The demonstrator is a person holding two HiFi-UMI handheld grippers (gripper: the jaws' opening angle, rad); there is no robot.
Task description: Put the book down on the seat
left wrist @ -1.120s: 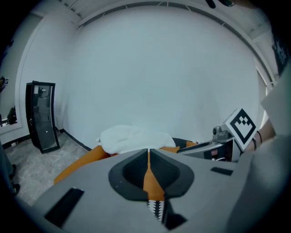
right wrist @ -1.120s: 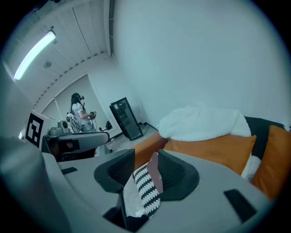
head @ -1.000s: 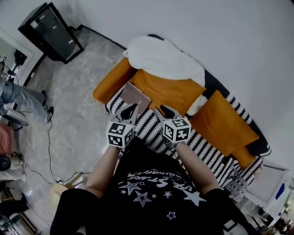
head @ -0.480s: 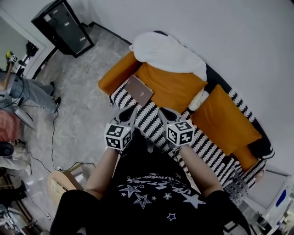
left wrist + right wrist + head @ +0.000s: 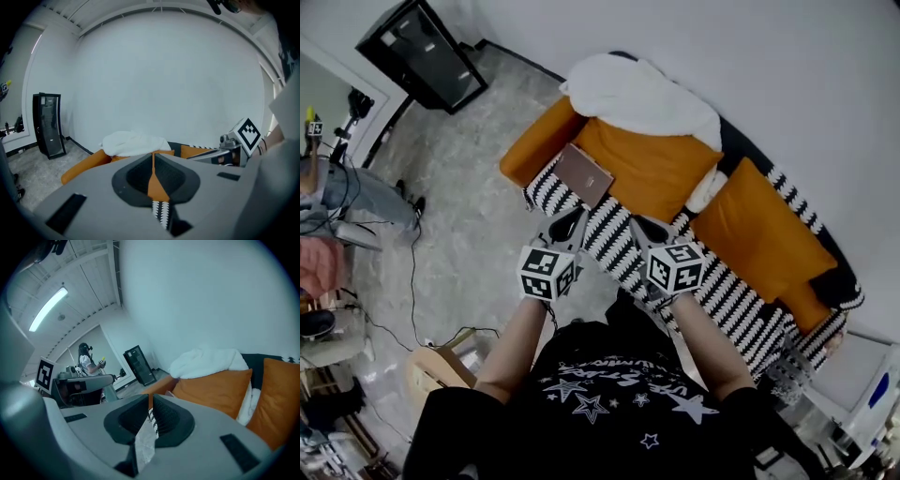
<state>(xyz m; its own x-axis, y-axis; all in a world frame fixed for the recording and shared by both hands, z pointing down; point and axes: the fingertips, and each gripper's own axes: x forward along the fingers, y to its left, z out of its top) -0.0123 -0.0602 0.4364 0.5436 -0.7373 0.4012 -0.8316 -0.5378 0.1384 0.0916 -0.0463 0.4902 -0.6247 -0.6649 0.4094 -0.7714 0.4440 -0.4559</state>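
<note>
The book [image 5: 584, 175] has a dusty pinkish-brown cover. The seat [image 5: 619, 251] is striped black and white; the cushions [image 5: 652, 173] are plain orange and the blanket [image 5: 637, 98] white. The floor [image 5: 459, 197] is mottled grey, the cabinet [image 5: 417, 56] black. The left gripper [image 5: 572, 218] and right gripper [image 5: 639, 225] are grey, their cubes marked in black-and-white squares. The person's shirt [image 5: 600, 394] is black with white stars

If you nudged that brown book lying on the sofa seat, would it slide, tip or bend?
The book lies flat, so it probably won't tip or roll. Its edges look straight, so it is likely stiff, not floppy. The striped seat looks soft and woven, so it would likely drag rather than glide.
</note>
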